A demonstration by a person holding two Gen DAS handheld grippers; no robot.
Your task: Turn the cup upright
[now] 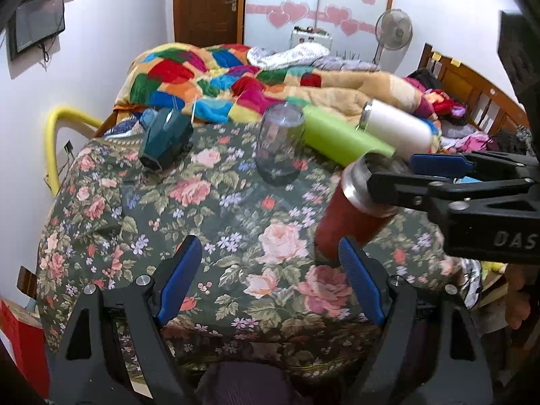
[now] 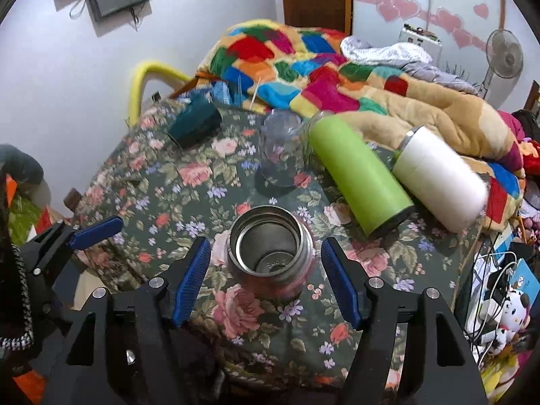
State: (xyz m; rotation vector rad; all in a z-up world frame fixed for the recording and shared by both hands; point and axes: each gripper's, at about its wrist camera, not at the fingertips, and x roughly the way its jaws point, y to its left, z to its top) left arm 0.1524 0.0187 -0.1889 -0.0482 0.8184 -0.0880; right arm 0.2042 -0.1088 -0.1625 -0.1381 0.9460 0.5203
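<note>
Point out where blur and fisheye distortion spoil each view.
Left wrist view: the red cup and white bottle are smeared, the right gripper beside them sharper; black vignette crowds the corners. Right wrist view: the steel mouth of the red cup is crisp, the clear glass hazy, the walls bowed.

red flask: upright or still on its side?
Upright. The red flask stands on the floral cloth, steel mouth facing up, between the open right gripper pads, untouched.

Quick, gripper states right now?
Left gripper: open, holding nothing.
Right gripper: open around the red cup, pads not touching it.
</note>
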